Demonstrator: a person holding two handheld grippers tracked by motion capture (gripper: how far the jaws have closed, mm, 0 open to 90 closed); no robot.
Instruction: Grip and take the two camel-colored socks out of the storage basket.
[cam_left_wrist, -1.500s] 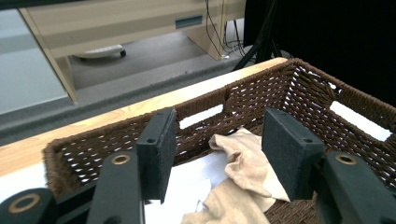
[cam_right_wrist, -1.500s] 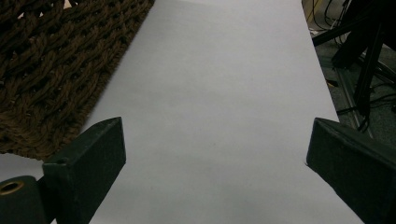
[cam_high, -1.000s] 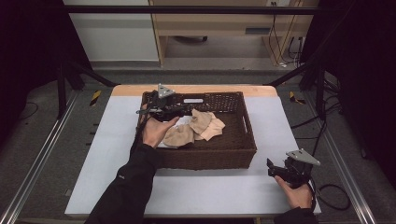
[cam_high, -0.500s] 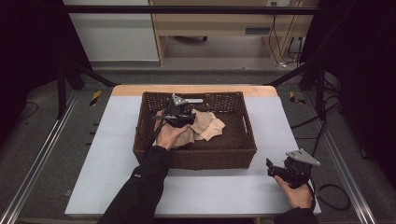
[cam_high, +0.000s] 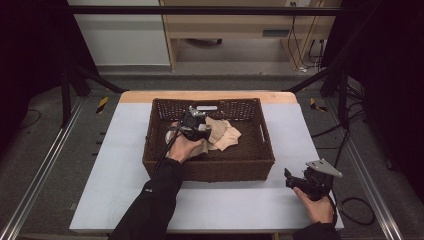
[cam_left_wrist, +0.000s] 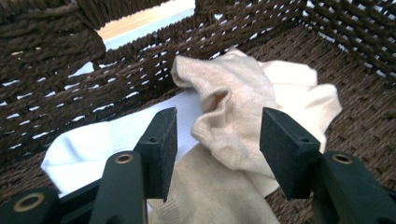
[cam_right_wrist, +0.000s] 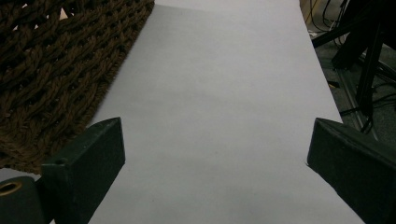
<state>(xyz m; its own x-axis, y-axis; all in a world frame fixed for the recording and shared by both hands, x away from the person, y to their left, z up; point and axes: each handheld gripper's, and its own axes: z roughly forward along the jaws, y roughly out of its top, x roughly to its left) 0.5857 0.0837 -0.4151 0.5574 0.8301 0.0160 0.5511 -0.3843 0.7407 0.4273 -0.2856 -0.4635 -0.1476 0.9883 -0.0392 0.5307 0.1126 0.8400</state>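
- The beige sock (cam_left_wrist: 233, 126) is a soft knit piece in a warm sand colour, crumpled into folds, with a dark open pocket where the fabric bunches near its top
- Its knit is fine and matte, and one rounded end rises above the rest toward the basket's far wall
- It lies on the floor of the brown wicker basket (cam_high: 165, 165), roughly in the middle, in a small heap with other cloth
- A cream cloth (cam_left_wrist: 306, 93) lies partly under it, paler and smoother, spread toward the basket's side wall
- A white cloth (cam_left_wrist: 93, 144) lies flat beside the beige sock, toward the basket wall that has a handle slot cut in it
- From the high view the heap reads as one tan-and-cream bundle (cam_high: 222, 134) inside the basket
- The left gripper (cam_left_wrist: 217, 144) is down inside the basket, its jaws spread wide and straddling a fold of the beige sock; the pads stand clear of the fabric on both sides and grip nothing
- Those jaws have just been opening a little with the sock between them
- The right gripper (cam_right_wrist: 210, 177) is outside the basket, near its front right corner, low over the grey table cover (cam_right_wrist: 224, 93)
- Its jaws stand wide apart with bare table between them and hold nothing
- The basket's weave is thick, dark, twisted cord
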